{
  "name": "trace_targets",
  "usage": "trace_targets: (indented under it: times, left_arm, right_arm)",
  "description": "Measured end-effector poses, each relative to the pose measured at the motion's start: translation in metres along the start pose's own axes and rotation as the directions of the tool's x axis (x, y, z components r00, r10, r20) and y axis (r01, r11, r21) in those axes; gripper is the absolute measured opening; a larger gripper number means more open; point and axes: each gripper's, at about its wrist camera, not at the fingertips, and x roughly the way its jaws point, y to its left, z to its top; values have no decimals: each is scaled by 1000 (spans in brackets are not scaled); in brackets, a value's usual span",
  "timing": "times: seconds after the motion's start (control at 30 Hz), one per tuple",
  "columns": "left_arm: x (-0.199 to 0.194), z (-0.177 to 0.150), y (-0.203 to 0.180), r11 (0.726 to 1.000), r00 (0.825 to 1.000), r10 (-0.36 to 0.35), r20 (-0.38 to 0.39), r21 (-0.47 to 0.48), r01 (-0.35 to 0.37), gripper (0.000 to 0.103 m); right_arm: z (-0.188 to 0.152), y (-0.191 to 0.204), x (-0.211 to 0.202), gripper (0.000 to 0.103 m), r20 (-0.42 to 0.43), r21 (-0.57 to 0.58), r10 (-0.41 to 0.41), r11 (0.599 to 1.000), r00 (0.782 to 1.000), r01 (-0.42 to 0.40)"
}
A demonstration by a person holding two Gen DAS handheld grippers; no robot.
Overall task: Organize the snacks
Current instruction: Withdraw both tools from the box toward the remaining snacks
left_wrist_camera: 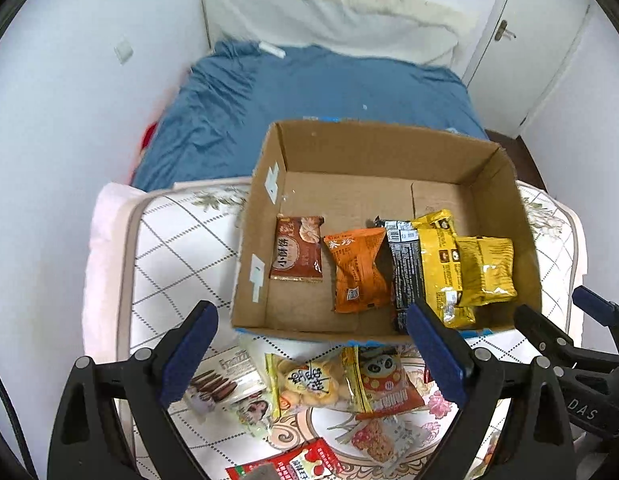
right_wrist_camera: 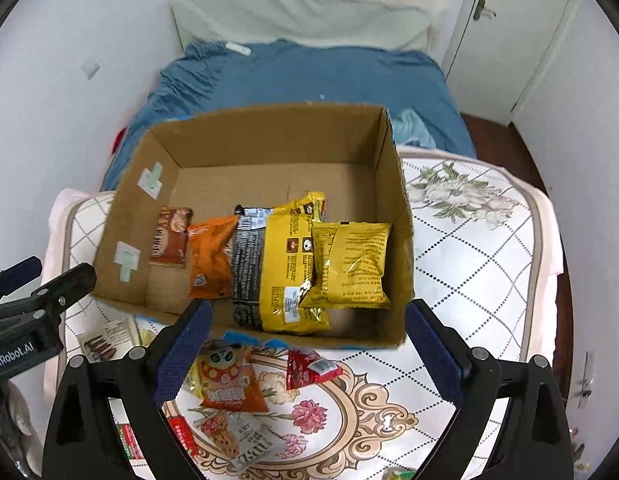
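Observation:
An open cardboard box [left_wrist_camera: 389,132] [right_wrist_camera: 397,216] stands on a floral padded tabletop. Inside it lie a brown packet [left_wrist_camera: 297,248], an orange packet [left_wrist_camera: 359,268], a black packet [left_wrist_camera: 403,268] and two yellow packets [left_wrist_camera: 485,272] [right_wrist_camera: 353,264]. In front of the box lie loose snacks: a cookie packet [left_wrist_camera: 225,384], a clear bag of puffs [left_wrist_camera: 309,384], an orange panda packet [left_wrist_camera: 385,384] [right_wrist_camera: 225,380] and a small red packet [right_wrist_camera: 309,372]. My left gripper [left_wrist_camera: 313,354] hangs open above these loose snacks, holding nothing. My right gripper [right_wrist_camera: 309,354] is open and empty over the box's near wall.
A granola bar [left_wrist_camera: 381,440] [right_wrist_camera: 225,432] and another red packet [left_wrist_camera: 293,464] lie nearer me. Behind the table a bed with a blue cover [left_wrist_camera: 309,92] reaches the white wall. A white door [left_wrist_camera: 521,40] is at the back right.

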Motion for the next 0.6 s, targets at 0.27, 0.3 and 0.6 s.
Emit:
trace_targets:
  times: [0.27,0.3,0.6]
  left_arm:
    - [-61,-30,-2,999,991,28,129,11,-30,97]
    - [-66,-33,-2,999,990,28,137,10,-30,97]
    - [-113,-65,-5,999,977,36,211,17,-41,97]
  right_arm:
    - [-30,7,-60,99,120,-8,11,1000,993,-10]
    - [-33,7,-66,99,132,-6,15,1000,991,-14]
    - [-63,8,-116,99,184,-9,77,997,980,-77]
